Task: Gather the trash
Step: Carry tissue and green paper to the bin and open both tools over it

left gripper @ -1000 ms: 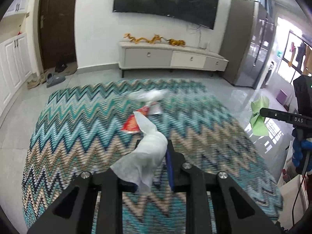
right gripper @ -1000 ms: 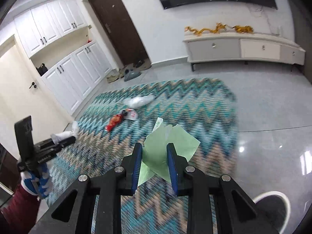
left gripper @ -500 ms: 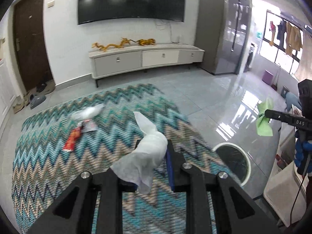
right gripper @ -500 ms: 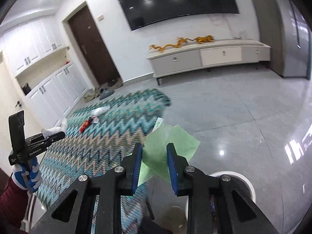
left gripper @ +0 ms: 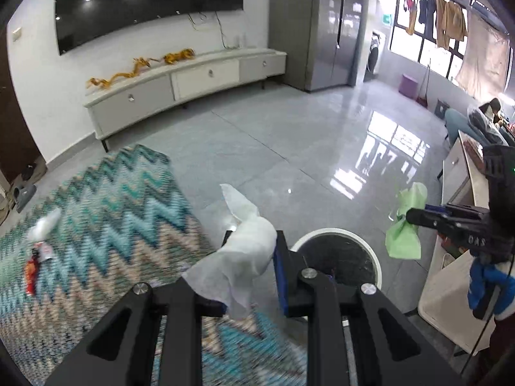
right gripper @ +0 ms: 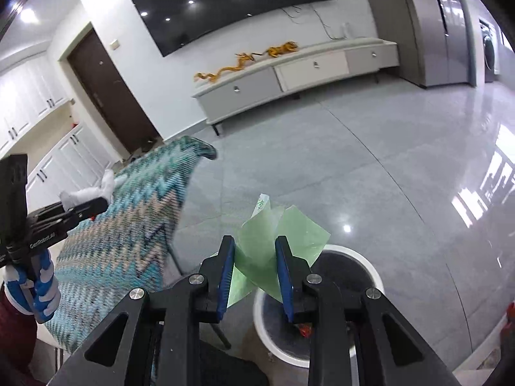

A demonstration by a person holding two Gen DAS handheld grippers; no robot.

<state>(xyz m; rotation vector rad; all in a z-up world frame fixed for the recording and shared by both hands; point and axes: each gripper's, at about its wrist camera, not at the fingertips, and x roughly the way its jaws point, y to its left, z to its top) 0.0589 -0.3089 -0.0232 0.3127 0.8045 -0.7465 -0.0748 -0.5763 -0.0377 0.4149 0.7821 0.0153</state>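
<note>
Left gripper [left gripper: 249, 276] clamping white tissue [left gripper: 239, 254], right gripper [right gripper: 256, 273] clamping green paper [right gripper: 280, 241], bin [right gripper: 373, 270] beneath

Glossy grey tiled floor [left gripper: 289, 135], zigzag rug [left gripper: 106, 225], white wall [right gripper: 180, 74] with dark TV [left gripper: 145, 3].

Trash bin [left gripper: 338, 257] sitting lower centre, rug [left gripper: 96, 225] lying left of it, TV cabinet [left gripper: 180, 87] standing behind, upper frame.

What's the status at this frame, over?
Left gripper shut on white tissue. Right gripper shut on green wrapper, over white bin. More trash on rug. Nothing blocking the bin.
</note>
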